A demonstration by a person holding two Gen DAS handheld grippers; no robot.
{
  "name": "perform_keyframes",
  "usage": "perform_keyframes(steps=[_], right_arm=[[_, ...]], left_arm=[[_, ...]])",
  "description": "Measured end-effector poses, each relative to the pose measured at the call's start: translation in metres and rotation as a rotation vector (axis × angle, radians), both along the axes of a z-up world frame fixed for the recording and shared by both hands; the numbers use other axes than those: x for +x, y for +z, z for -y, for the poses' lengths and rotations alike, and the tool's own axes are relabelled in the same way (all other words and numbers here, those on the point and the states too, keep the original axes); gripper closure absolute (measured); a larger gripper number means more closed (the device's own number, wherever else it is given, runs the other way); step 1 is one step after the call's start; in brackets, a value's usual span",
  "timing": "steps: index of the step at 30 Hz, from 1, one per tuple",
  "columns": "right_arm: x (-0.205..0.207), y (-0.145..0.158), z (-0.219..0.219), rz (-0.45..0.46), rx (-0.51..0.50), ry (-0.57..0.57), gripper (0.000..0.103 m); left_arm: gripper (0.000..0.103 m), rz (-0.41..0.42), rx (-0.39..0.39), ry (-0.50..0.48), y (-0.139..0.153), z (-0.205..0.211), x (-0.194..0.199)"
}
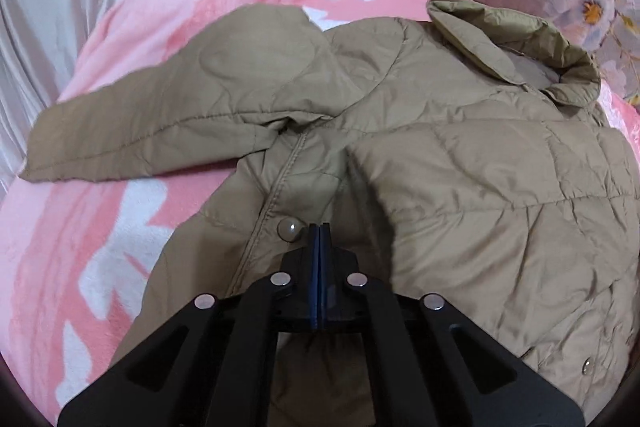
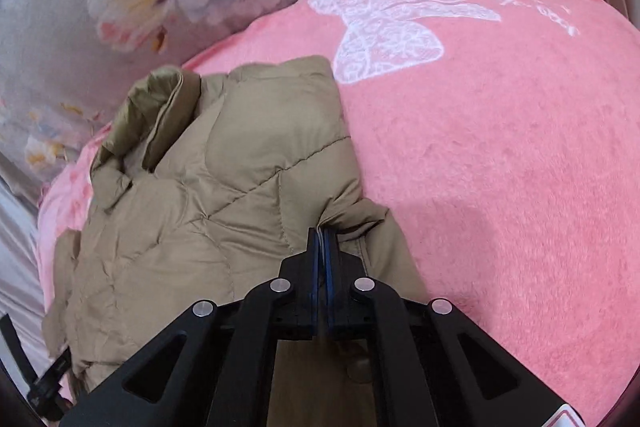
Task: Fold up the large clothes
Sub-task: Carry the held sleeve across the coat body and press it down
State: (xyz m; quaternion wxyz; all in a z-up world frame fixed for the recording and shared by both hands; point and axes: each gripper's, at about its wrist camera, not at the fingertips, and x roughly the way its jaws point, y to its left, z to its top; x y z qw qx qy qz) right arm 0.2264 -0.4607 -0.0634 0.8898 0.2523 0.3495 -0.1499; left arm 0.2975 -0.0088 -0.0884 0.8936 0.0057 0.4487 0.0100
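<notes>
Spread on the pink blanket (image 2: 500,155), your quilted tan jacket (image 1: 460,155) could slip: the right gripper (image 2: 322,239) pinches only a thin fold, and the left gripper (image 1: 320,231) looks closed on nothing beside the snap (image 1: 289,229).

Soft, even indoor light fills both views, a little dim and warm. The jacket (image 1: 460,155) casts a dull shadow near its folded flap, and another falls on the pink blanket (image 2: 500,167). Fisheye bending curves the edges into dark corners; nearest parts look slightly soft.
</notes>
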Motion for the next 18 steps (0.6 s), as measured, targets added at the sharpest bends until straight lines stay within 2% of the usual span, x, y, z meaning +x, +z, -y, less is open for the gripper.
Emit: perform_keyframes(steps=[3,5,7,10,12,15,18], right_arm=[[-0.005,0.011,-0.010,-0.026,-0.065,-0.010,0.092],[-0.021,0.020,-0.019,-0.013,-0.107,-0.027,0.091],[-0.042,0.031,-0.031,0.031,-0.158,-0.031,0.088],[-0.056,0.051,-0.061,0.101,-0.211,0.035,0.089],[-0.048,0.060,-0.091,0.122,-0.203,0.137,0.090],[-0.026,0.055,-0.132,0.110,-0.188,0.264,0.093],[-0.001,0.035,-0.163,0.061,-0.210,0.325,0.094]], left_arm=[[0.103,-0.007,-0.043,0.005,0.004,-0.005,-0.002],[0.101,-0.003,-0.098,0.013,0.016,-0.014,-0.009],[0.101,0.040,-0.132,0.011,0.039,-0.021,-0.021],[0.089,0.094,-0.158,-0.039,0.068,-0.011,-0.030],[0.073,0.090,-0.188,-0.110,0.080,0.010,-0.033],[0.070,0.030,-0.209,-0.203,0.072,0.046,-0.033],[0.070,-0.030,-0.170,-0.222,0.049,0.072,-0.027]])
